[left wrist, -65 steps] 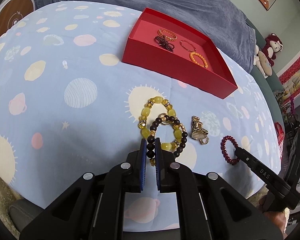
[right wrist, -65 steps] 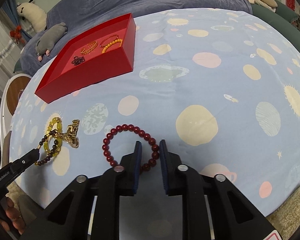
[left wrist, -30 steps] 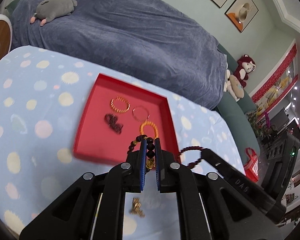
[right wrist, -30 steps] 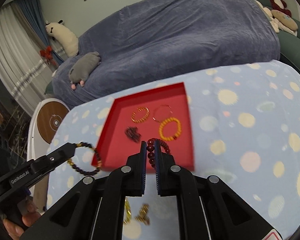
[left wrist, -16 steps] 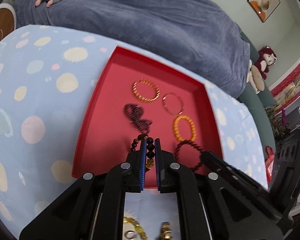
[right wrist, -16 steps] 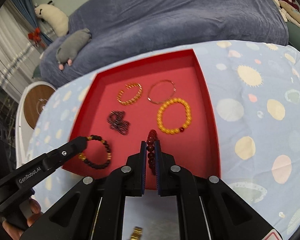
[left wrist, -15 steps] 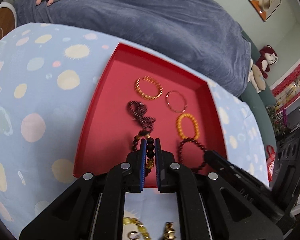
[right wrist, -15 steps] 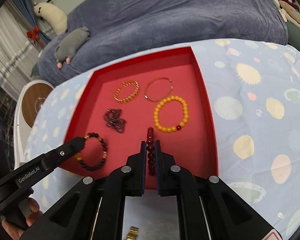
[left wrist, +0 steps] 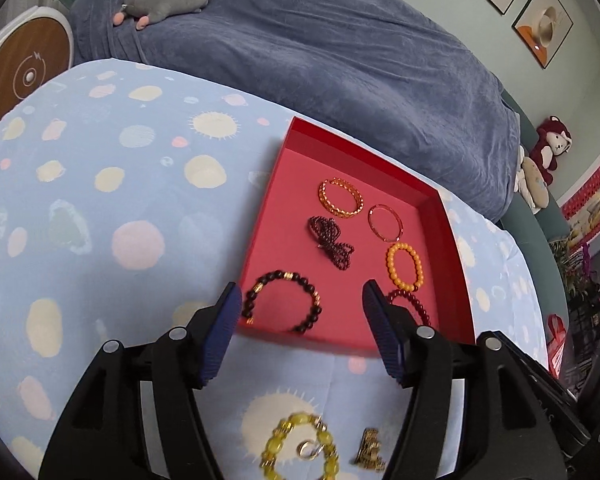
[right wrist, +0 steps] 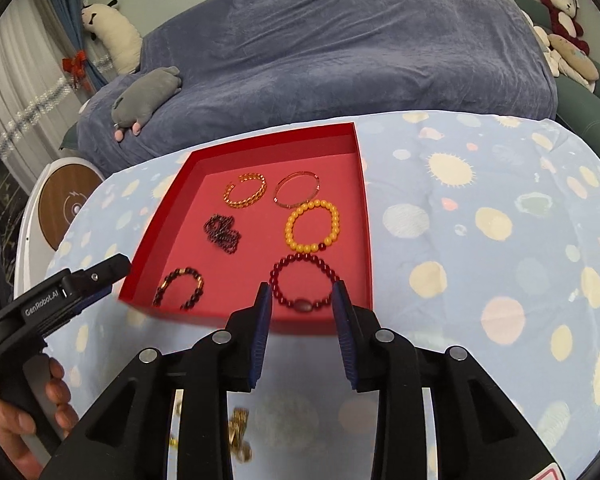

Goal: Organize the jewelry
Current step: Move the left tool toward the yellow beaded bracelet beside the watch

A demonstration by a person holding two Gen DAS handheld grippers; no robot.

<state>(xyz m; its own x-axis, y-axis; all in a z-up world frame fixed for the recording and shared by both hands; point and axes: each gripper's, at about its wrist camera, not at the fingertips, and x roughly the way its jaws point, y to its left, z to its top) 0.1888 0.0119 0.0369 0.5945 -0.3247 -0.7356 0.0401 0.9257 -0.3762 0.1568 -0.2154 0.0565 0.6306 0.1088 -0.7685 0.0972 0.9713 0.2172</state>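
Both grippers hang with jaws spread wide over the near edge of a red tray [right wrist: 364,216], centre frame on a planet-print tablecloth [right wrist: 480,240]. A dark bead bracelet [left wrist: 284,306] lies on the tray floor beyond the left gripper [left wrist: 300,334], a deep red bracelet [right wrist: 302,282] beyond the right gripper [right wrist: 302,336]. At the bottom of the left wrist view, a yellow bead bracelet [left wrist: 300,452] and gold charm [left wrist: 370,450] lie on the cloth.
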